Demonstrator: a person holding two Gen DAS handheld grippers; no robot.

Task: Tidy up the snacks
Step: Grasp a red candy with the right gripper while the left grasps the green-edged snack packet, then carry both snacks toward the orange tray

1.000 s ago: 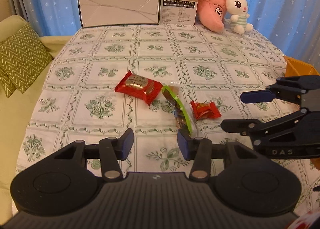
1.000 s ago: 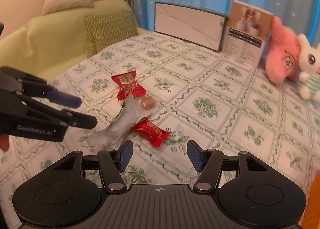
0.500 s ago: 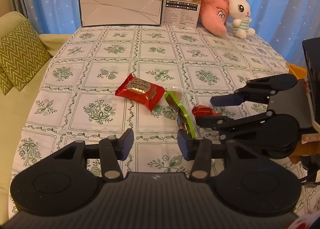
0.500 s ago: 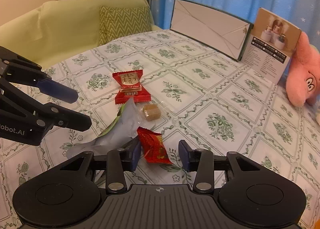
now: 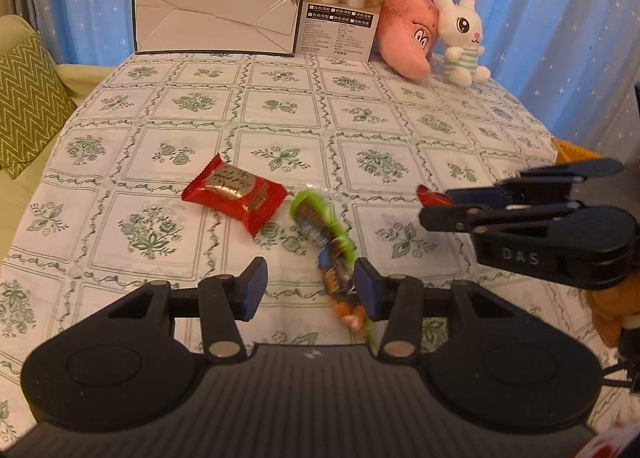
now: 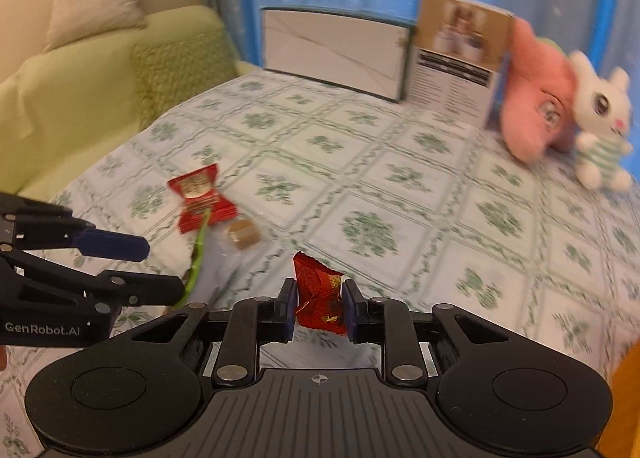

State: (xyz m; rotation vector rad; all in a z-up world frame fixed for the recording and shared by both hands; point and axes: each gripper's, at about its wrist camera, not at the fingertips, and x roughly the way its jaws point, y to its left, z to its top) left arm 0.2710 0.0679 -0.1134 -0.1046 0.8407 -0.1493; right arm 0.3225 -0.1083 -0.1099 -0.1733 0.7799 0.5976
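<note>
My right gripper [image 6: 319, 308] is shut on a small red candy packet [image 6: 320, 300] and holds it above the tablecloth; the packet's tip shows in the left wrist view [image 5: 432, 196] at the right gripper [image 5: 440, 206]. My left gripper [image 5: 308, 286] is open and empty, low over the table, and also shows in the right wrist view [image 6: 156, 270]. A green-edged snack bag [image 5: 326, 236] lies beside its right finger. A larger red packet [image 5: 236, 194] lies further left. A small brown candy [image 6: 242, 234] sits by the bag.
A white open box [image 5: 216, 20], a printed carton [image 5: 344, 26], a pink plush [image 5: 408, 38] and a white bunny [image 5: 462, 38] stand at the table's far edge. An orange container [image 5: 572, 152] is at the right edge. A green sofa [image 6: 80, 90] is left.
My right gripper closed on the small red packet and lifted it off the table, moving right. The green-edged bag shifted a little. My left gripper stayed open.
</note>
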